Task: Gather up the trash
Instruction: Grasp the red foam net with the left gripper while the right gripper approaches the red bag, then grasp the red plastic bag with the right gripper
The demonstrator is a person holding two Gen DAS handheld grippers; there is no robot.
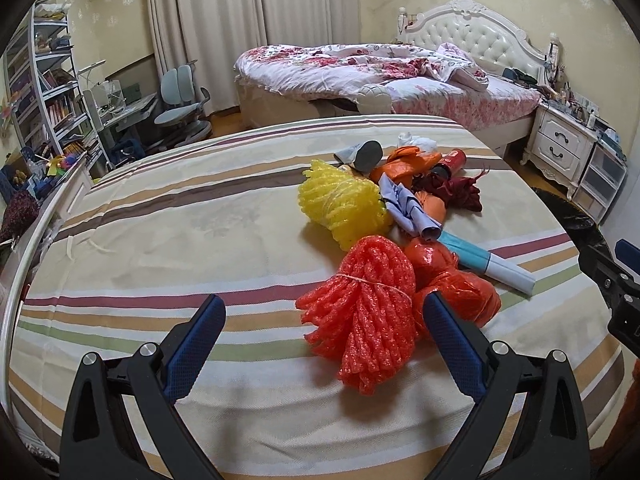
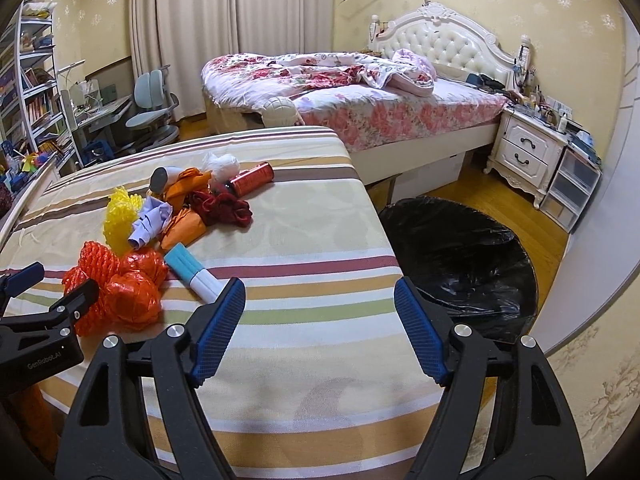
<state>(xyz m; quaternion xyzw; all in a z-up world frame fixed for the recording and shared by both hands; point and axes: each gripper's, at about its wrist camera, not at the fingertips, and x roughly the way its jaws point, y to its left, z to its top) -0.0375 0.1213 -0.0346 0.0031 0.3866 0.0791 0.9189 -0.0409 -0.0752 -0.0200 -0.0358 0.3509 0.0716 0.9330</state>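
Observation:
A pile of trash lies on the striped bedspread: a red foam net, a yellow foam net, orange plastic bags, a blue-and-white rolled packet, crumpled lilac paper, a dark red cloth and a red can. My left gripper is open, its jaws on either side of the red foam net's near end, just above the bed. My right gripper is open and empty over the bed's right edge, beside a black-lined bin.
The bin stands on the wooden floor right of the striped bed. A second bed with a floral quilt is behind, a white nightstand at right. A desk, chair and bookshelf are at left.

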